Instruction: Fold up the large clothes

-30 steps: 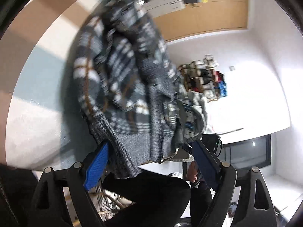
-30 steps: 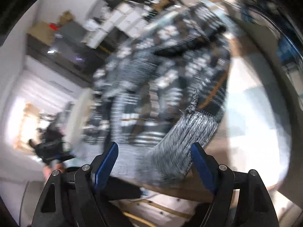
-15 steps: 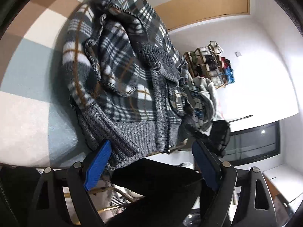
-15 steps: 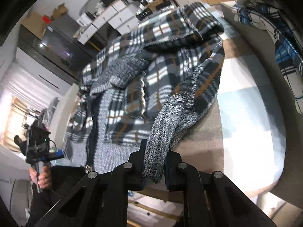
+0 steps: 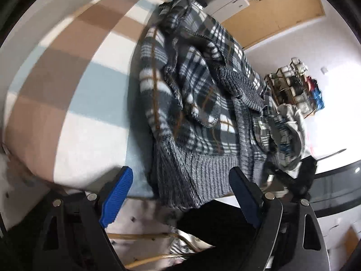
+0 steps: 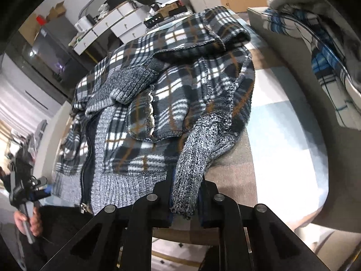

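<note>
A grey plaid fleece jacket (image 5: pixel 203 103) with knitted hem and cuffs lies crumpled on the checked tablecloth (image 5: pixel 67 90). My left gripper (image 5: pixel 180 174) is open at the table's near edge, its blue pads (image 5: pixel 117 194) standing apart on either side of the knitted hem without touching it. In the right wrist view the jacket (image 6: pixel 171 85) fills the middle. My right gripper (image 6: pixel 186 187) pinches the knitted sleeve cuff (image 6: pixel 191 169), which hangs out below the jaws. Those jaws are opening slightly, with the cuff still between them.
A pile of other clothes (image 5: pixel 291 131) lies beside the jacket, also on the right (image 6: pixel 327 45) in the right wrist view. White drawers (image 6: pixel 108 27) and clutter stand beyond the table. A hand (image 6: pixel 24 221) shows at the lower left. Bare tablecloth (image 6: pixel 282 135) lies right of the jacket.
My right gripper went from wide open around the sleeve to shut on its cuff. The left gripper stayed open and tilted, so more tablecloth shows on its left.
</note>
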`<control>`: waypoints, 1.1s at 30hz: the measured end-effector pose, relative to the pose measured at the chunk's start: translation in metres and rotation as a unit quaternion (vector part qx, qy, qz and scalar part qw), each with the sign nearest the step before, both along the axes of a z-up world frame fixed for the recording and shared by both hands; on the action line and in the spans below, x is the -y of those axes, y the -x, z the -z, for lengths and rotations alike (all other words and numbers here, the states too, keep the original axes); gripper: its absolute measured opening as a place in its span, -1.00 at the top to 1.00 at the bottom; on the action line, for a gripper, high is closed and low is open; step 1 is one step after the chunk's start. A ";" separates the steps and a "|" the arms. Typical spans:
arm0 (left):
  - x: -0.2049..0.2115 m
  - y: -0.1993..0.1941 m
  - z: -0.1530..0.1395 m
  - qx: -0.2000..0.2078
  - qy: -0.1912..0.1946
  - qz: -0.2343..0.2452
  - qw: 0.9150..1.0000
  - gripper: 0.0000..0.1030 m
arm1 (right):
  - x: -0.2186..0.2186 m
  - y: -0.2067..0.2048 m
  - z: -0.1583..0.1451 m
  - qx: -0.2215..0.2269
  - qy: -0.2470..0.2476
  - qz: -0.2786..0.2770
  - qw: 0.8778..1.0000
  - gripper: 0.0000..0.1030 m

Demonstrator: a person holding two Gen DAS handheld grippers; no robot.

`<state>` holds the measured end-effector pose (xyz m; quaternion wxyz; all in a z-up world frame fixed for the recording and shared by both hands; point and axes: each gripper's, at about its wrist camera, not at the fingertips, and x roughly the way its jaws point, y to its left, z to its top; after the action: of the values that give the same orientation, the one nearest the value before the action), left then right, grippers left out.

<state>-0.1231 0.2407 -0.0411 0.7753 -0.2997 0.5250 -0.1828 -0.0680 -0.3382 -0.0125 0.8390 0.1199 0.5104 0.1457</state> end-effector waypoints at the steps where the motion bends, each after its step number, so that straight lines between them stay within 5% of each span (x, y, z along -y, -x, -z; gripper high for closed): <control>1: 0.004 0.000 -0.001 0.005 -0.015 0.003 1.000 -0.62 | 0.002 0.001 -0.001 0.002 0.000 0.004 1.000 0.67; 6: 0.028 0.000 -0.004 0.048 -0.096 0.031 0.994 -0.55 | 0.009 0.001 0.001 0.000 -0.013 0.020 1.000 0.75; 8: 0.028 -0.002 -0.004 0.046 -0.122 0.027 0.991 -0.06 | 0.011 0.001 0.001 -0.002 -0.018 0.022 1.000 0.77; 9: 0.025 -0.006 0.001 0.030 -0.094 0.031 0.995 0.74 | 0.011 0.001 0.001 -0.002 -0.019 0.022 1.000 0.78; 10: 0.021 -0.009 0.010 0.006 -0.067 0.033 0.997 0.92 | 0.012 0.001 0.001 -0.001 -0.022 0.022 1.000 0.78; 19: -0.010 -0.001 0.005 -0.004 0.051 0.020 0.998 0.95 | 0.038 0.008 -0.010 0.021 -0.074 0.051 0.996 0.82; 33: -0.020 0.021 -0.006 -0.008 0.105 0.066 0.992 0.98 | 0.054 0.032 -0.028 -0.002 -0.080 0.036 0.996 0.84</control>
<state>-0.1440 0.2603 -0.0353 0.7214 -0.3456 0.5277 -0.2858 -0.1001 -0.3920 0.0153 0.8303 0.2051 0.4943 0.1558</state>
